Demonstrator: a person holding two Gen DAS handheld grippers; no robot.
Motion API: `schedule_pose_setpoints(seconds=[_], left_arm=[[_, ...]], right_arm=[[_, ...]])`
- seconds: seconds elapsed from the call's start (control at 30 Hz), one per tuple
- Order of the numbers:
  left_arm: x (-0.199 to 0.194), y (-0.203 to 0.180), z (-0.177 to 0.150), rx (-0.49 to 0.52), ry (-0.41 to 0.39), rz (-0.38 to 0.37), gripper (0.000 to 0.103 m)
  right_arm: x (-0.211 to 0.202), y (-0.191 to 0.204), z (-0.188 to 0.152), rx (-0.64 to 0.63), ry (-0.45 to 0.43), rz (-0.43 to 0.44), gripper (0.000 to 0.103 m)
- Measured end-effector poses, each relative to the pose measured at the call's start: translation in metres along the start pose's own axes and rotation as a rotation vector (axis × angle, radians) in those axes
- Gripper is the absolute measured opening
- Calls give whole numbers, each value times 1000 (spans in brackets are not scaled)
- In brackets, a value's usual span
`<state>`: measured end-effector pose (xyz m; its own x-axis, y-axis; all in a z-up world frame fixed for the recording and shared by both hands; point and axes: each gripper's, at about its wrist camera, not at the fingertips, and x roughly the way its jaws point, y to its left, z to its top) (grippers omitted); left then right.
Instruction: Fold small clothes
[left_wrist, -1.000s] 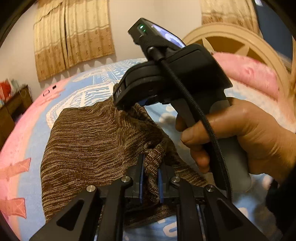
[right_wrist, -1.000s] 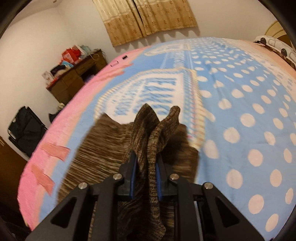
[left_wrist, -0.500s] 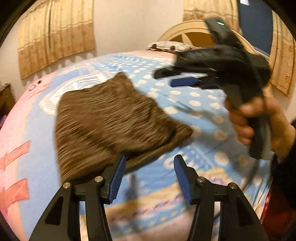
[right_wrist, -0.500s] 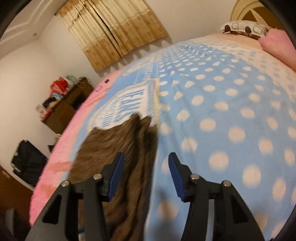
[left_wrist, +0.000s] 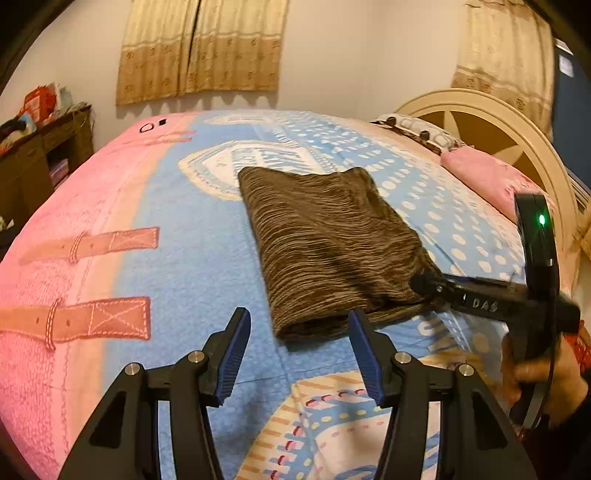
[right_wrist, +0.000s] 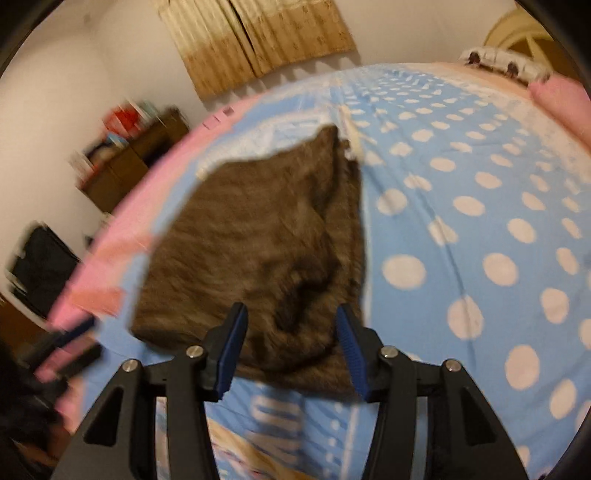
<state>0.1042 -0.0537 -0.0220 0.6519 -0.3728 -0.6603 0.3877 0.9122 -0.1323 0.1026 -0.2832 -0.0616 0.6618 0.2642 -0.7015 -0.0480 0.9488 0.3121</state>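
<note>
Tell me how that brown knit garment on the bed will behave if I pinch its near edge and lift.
The brown knit garment lies folded and slack on the bedspread, so it will probably droop and the layers may separate. The ribbed knit looks grippy, unlikely to slip. It seems light.

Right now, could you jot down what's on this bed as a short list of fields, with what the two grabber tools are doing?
garment: brown knit cloth, folded, lying flat on the bedspread
left gripper: jaws open, nothing between them, just short of the cloth's near edge
right gripper: jaws open, over the cloth's near edge, not pinching it
bedspread pattern: blue with white dots, pink border
behind the bed: curtains, cream headboard
</note>
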Motion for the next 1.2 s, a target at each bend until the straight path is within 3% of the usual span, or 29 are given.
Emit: schedule_pose_setpoints(seconds=[0.1,0.13,0.27,0.5,0.57,0.7,0.9,1.0,1.1,1.2], left_arm=[[7,4,1,-6,27,21,56],[5,6,-1,-6,26,28,56],[6,13,1,-18,21,46,56],[36,15,35,-21,44,89,56],[45,14,43,-29,46,103,56],[73,3,53,-27,95,153,56],[96,-3,50,-3,133,214,58],[98,-4,48,7,131,220,63],[100,-3,47,1,134,220,66],[97,1,48,-10,141,205,66]], right_arm=[[5,3,-8,-40,10,-49,16],[4,2,-8,-46,12,-51,14],[-12,-16,-5,23,5,5,13],[-18,-17,-13,3,47,-35,19],[-31,-17,-5,17,-5,-75,27],[-46,0,22,-53,-146,-88,29],[4,31,51,-178,-119,-58,20],[45,19,52,-161,-31,-180,15],[45,-3,45,-94,-60,-155,14],[42,-1,44,-100,-53,-163,14]])
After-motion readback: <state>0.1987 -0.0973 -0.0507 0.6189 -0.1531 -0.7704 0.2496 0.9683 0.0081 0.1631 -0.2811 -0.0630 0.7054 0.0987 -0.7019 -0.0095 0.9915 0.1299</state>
